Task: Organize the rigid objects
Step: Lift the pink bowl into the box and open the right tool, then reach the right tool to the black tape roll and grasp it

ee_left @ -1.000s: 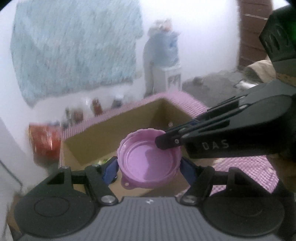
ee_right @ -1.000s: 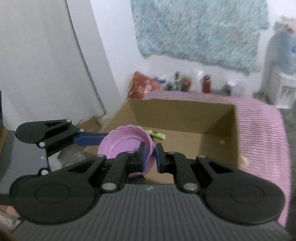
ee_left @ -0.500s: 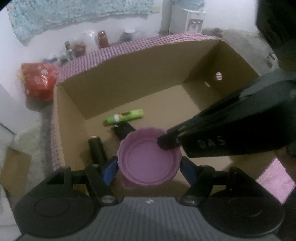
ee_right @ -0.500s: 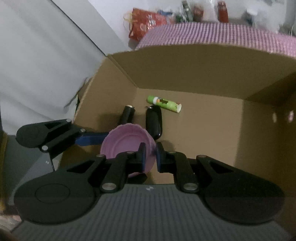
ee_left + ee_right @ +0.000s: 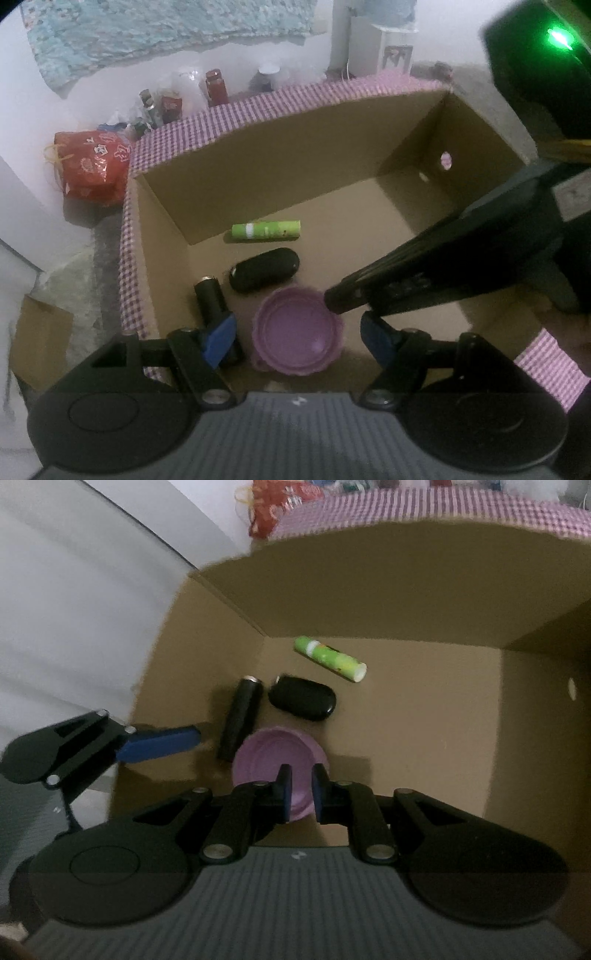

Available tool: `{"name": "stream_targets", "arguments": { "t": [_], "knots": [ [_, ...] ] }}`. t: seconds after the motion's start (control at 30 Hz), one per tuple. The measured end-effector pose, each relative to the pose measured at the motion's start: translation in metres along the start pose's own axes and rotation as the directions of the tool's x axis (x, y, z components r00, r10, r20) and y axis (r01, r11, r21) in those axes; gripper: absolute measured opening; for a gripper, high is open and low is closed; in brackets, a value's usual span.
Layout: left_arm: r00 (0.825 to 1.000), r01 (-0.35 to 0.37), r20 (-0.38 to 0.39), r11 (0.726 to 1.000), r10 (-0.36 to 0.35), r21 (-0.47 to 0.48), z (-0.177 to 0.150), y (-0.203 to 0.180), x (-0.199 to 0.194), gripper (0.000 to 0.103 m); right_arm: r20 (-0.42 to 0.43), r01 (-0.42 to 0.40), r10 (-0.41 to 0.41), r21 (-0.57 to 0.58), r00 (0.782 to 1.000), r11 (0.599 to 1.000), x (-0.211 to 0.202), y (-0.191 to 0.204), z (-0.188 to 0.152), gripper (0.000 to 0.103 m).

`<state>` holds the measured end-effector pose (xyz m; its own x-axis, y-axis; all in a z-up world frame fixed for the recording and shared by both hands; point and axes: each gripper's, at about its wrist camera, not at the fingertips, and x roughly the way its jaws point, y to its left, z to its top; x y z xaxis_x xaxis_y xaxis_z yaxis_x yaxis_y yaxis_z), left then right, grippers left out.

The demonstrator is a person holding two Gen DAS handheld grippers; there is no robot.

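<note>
A round purple lid (image 5: 297,330) lies on the floor of a cardboard box (image 5: 258,173), near its front wall; it also shows in the right wrist view (image 5: 275,757). My left gripper (image 5: 297,338) is open, its blue pads apart on both sides of the lid and clear of it. My right gripper (image 5: 298,794) has its jaws slightly parted over the lid's near rim, with a gap showing between the pads. In the box also lie a green tube (image 5: 266,229), a black oval case (image 5: 264,274) and a black cylinder (image 5: 212,301).
The box stands against a purple checked cloth (image 5: 258,107). Behind it on the floor are a red bag (image 5: 92,166), several jars and bottles (image 5: 216,86) and a white wall with a blue hanging cloth (image 5: 166,29). A brown cardboard piece (image 5: 37,339) lies at left.
Both grippers lowered the purple lid into the box. The left gripper opened and let go; the right jaws parted slightly, and the lid now rests on the box floor.
</note>
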<state>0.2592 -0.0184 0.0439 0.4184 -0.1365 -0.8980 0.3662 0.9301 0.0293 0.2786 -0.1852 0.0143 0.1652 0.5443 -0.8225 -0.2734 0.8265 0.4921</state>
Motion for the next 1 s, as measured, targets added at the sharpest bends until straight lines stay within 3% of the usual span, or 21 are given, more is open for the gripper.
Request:
{"name": "stream_targets", "arguments": {
  "t": [0.17,0.3,0.5,0.63,0.8,1.0],
  "knots": [
    [0.995,0.027,0.092,0.999,-0.025,-0.019,-0.006,-0.002,-0.04,0.076,0.098,-0.051,0.05,0.007,0.994,0.999,-0.05,0.003,-0.017,0.012],
    [0.98,0.055,0.191,0.998,-0.051,-0.016,-0.024,-0.007,-0.084,0.079,0.201,-0.11,0.106,0.005,0.974,0.994,-0.101,0.005,-0.048,0.014],
    [0.949,0.092,0.303,0.996,-0.085,-0.006,-0.067,-0.019,-0.133,0.084,0.396,-0.177,0.174,-0.027,0.902,0.984,-0.181,0.004,-0.125,0.02],
    [0.941,0.095,0.326,0.995,-0.093,0.009,-0.102,-0.037,-0.135,0.085,0.472,-0.155,0.154,-0.038,0.868,0.987,-0.2,-0.002,-0.185,0.024],
    [0.955,0.055,0.289,0.997,-0.068,0.053,-0.14,-0.071,-0.103,0.085,0.464,-0.071,0.05,0.029,0.884,0.997,-0.158,-0.012,-0.236,0.026],
    [0.974,0.089,0.198,0.992,-0.106,0.094,-0.165,-0.101,-0.049,0.085,0.386,0.016,-0.059,0.115,0.921,0.993,-0.093,-0.02,-0.258,0.027]
  ]
}}
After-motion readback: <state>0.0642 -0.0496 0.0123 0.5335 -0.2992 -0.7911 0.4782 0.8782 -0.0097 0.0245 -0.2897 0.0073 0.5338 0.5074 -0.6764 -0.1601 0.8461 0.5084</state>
